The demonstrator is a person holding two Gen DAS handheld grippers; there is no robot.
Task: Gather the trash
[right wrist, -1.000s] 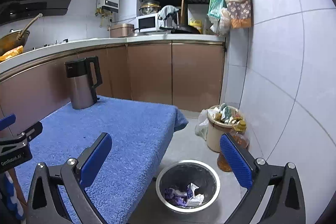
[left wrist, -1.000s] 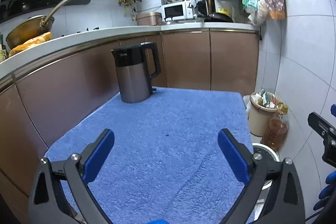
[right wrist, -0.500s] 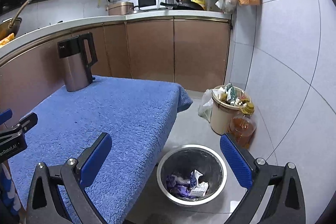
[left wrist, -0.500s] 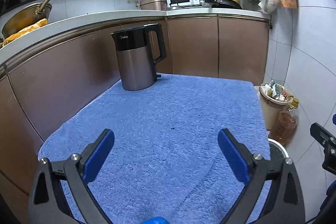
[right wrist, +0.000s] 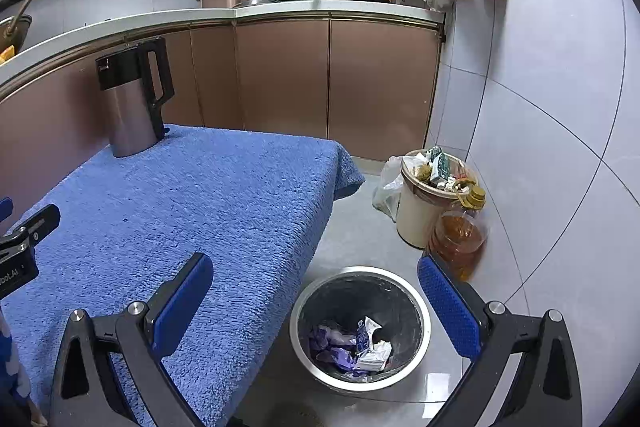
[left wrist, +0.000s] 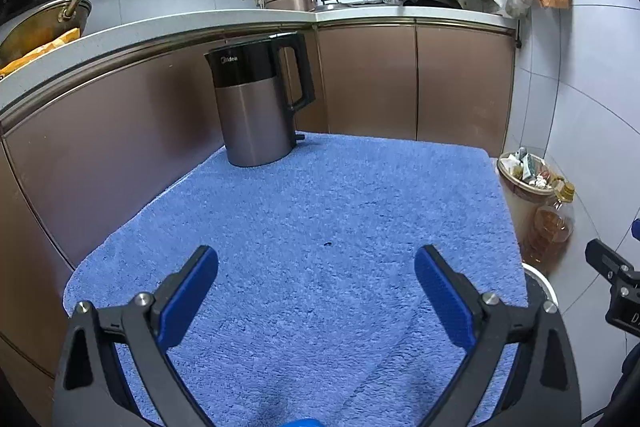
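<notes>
Both the left gripper [left wrist: 316, 275] and right gripper [right wrist: 315, 279] are held spread and empty over the blue-towelled counter [left wrist: 320, 211]. The trash [right wrist: 352, 347] lies in the steel bin [right wrist: 360, 327] on the floor — apparently already collected, so nothing is grasped.

The left hand-held gripper [left wrist: 316, 279] hovers with jaws spread wide and nothing between them over a tabletop [left wrist: 320, 227] covered in blue towel. An electric kettle [left wrist: 256, 103] stands upright at its far left corner. A full waste bin [left wrist: 520, 187] and oil bottle [left wrist: 554, 223] sit beyond its right edge.
</notes>
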